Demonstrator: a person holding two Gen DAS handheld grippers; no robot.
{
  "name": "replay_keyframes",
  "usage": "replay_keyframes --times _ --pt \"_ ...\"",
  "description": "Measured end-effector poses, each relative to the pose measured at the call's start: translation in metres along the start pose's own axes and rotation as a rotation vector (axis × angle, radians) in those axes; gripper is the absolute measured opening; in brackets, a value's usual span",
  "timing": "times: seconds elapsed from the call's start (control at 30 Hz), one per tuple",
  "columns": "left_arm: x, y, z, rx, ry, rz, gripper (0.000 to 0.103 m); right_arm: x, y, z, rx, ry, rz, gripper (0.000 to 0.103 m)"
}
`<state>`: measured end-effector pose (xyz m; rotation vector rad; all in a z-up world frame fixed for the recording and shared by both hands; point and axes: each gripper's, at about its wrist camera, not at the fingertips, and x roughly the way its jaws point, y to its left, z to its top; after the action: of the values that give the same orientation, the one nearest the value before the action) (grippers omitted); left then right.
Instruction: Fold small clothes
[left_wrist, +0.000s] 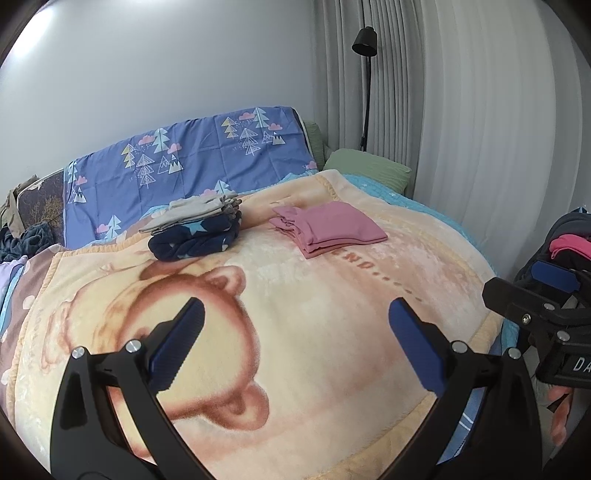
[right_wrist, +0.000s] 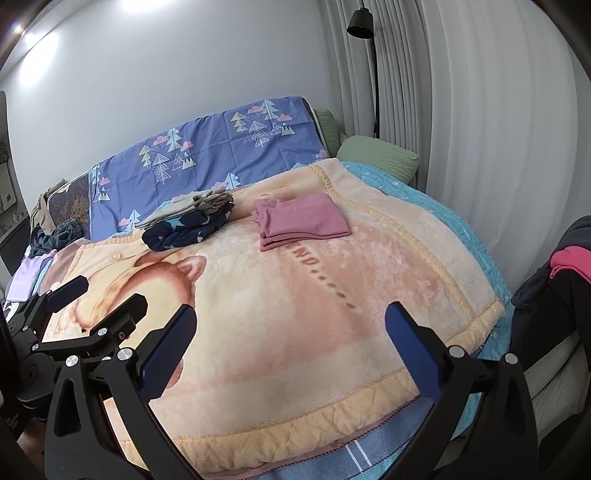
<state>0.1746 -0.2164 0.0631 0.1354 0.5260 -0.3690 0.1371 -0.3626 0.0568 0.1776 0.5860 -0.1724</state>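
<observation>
A folded pink garment (left_wrist: 328, 227) (right_wrist: 303, 221) lies on the cream bear-print blanket (left_wrist: 314, 325) (right_wrist: 295, 314) toward the far side. To its left sits a stack of folded clothes, grey on top of navy star-print (left_wrist: 195, 230) (right_wrist: 188, 221). My left gripper (left_wrist: 295, 339) is open and empty, held above the blanket's near half. My right gripper (right_wrist: 290, 343) is open and empty above the blanket's near edge. The right gripper also shows at the right edge of the left wrist view (left_wrist: 546, 295). The left gripper also shows at the left edge of the right wrist view (right_wrist: 96, 306).
A purple tree-print sheet (left_wrist: 192, 162) (right_wrist: 207, 155) covers the headboard side. A green pillow (left_wrist: 369, 166) (right_wrist: 376, 155) lies by the curtain. A black floor lamp (left_wrist: 365, 74) (right_wrist: 369, 55) stands behind. Dark and pink clothes (left_wrist: 569, 251) (right_wrist: 569, 266) are piled at right. Loose clothes (left_wrist: 26, 236) lie at far left.
</observation>
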Motion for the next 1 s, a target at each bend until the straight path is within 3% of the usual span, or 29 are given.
replay_keyframes --times 1.0 --pt "-0.0009 -0.0042 0.0 0.008 0.001 0.015 0.101 0.0035 0.0051 0.0002 -0.005 0.002 0.005 0.102"
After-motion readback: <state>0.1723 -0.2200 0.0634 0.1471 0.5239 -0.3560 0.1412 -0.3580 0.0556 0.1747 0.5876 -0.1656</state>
